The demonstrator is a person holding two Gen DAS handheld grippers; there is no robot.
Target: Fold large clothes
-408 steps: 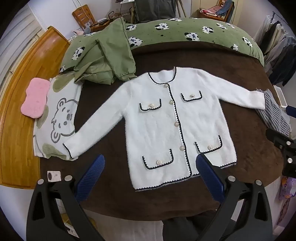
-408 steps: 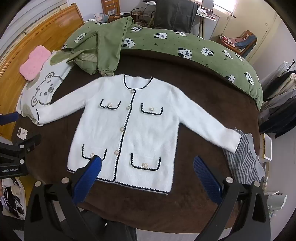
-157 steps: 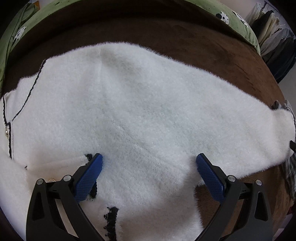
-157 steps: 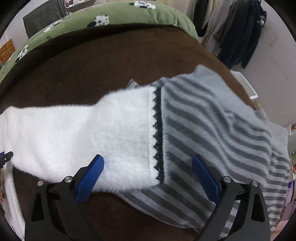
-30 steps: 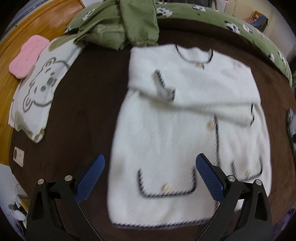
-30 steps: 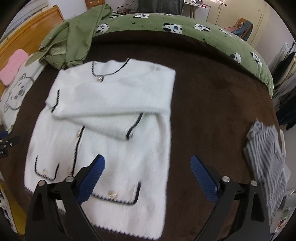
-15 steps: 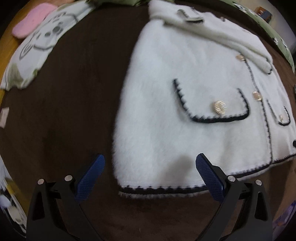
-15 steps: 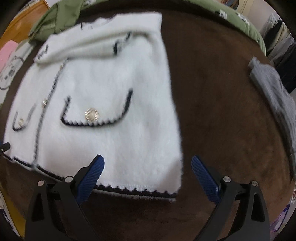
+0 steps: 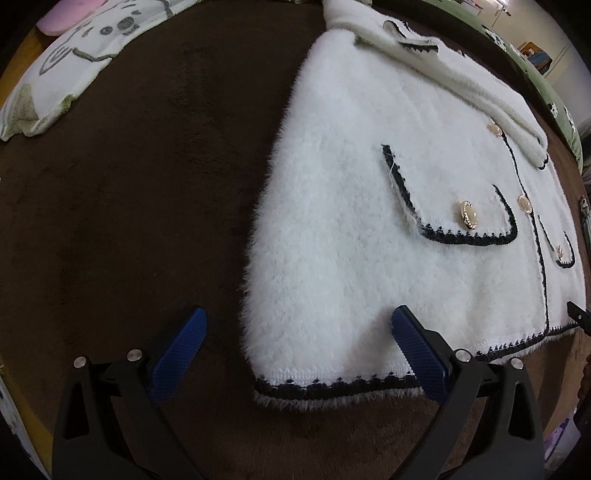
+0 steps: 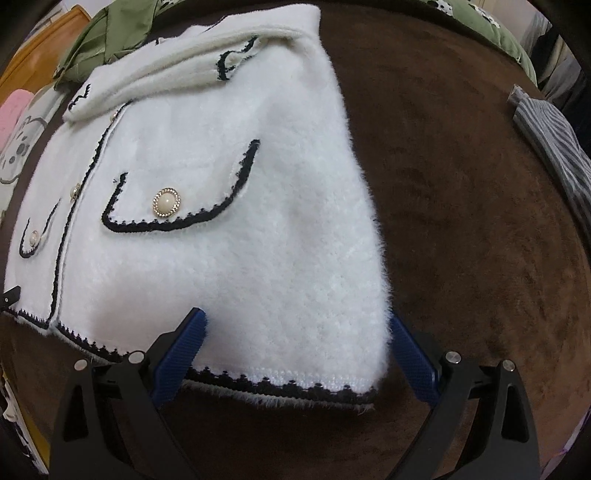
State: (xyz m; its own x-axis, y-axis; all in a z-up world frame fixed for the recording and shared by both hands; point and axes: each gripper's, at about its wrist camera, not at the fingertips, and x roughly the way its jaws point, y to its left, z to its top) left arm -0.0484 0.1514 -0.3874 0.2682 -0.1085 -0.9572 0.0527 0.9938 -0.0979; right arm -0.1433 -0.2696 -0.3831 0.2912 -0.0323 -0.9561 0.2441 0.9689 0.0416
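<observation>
A fluffy white cardigan [image 9: 369,221] with black trim and pearl buttons lies flat on the brown bedspread [image 9: 129,203], both sleeves folded across its chest. My left gripper [image 9: 295,347] is open, its blue fingers straddling the bottom-left hem corner. The cardigan also shows in the right wrist view [image 10: 229,221]. My right gripper [image 10: 295,347] is open, its fingers straddling the bottom-right hem corner, close above the fabric.
A bear-print pillow [image 9: 74,62] and a pink cushion [image 9: 70,14] lie at the far left. Green clothing [image 10: 107,40] sits beyond the collar. A grey striped garment [image 10: 550,136] lies at the right. Brown bedspread [image 10: 461,203] surrounds the cardigan.
Both grippers have come down and forward from a high view of the whole cardigan to its bottom hem corners. The cardigan has not moved in the last second.
</observation>
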